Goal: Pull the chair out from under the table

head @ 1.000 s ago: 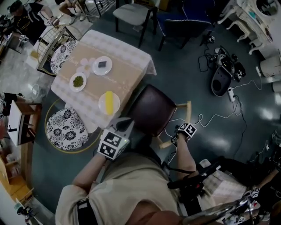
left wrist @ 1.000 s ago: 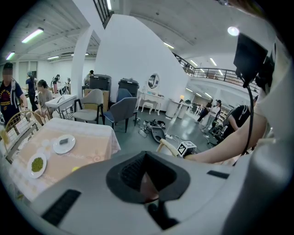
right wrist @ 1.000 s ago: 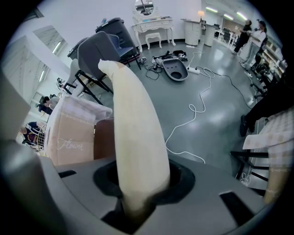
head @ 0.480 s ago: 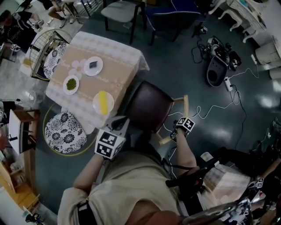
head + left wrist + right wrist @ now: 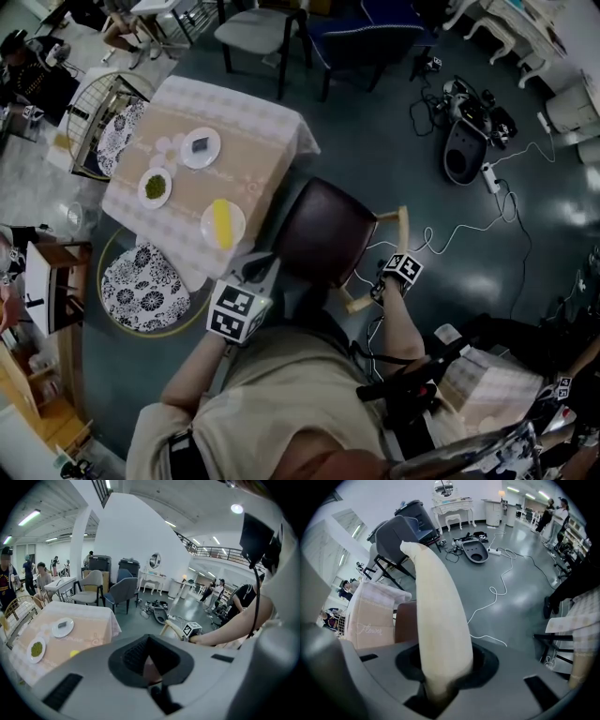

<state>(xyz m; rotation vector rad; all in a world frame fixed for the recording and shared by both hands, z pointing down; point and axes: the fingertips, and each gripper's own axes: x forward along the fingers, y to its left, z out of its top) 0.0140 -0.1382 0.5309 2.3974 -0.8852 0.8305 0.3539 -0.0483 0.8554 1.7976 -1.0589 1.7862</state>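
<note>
- The right tongs (image 5: 378, 292) grip the pale wooden back rail (image 5: 440, 602) of the brown-seated chair (image 5: 323, 230).
- The left tongs (image 5: 149, 663) seem closed on its seat edge.
- Both should pull evenly, straight back.

Dark teal floor (image 5: 394, 159), glossy w/ light glare. Grey chair (image 5: 258, 28) & blue chair (image 5: 366, 42) side by side. Round floral-cushion seat (image 5: 141, 286) w/ gold frame. White wall (image 5: 136, 531), ceiling strip lights (image 5: 33, 517), white dresser (image 5: 151, 577) w/ oval mirror at back.

three plates (image 5: 200, 147) lie on the cloth-covered table (image 5: 267, 127).
</note>
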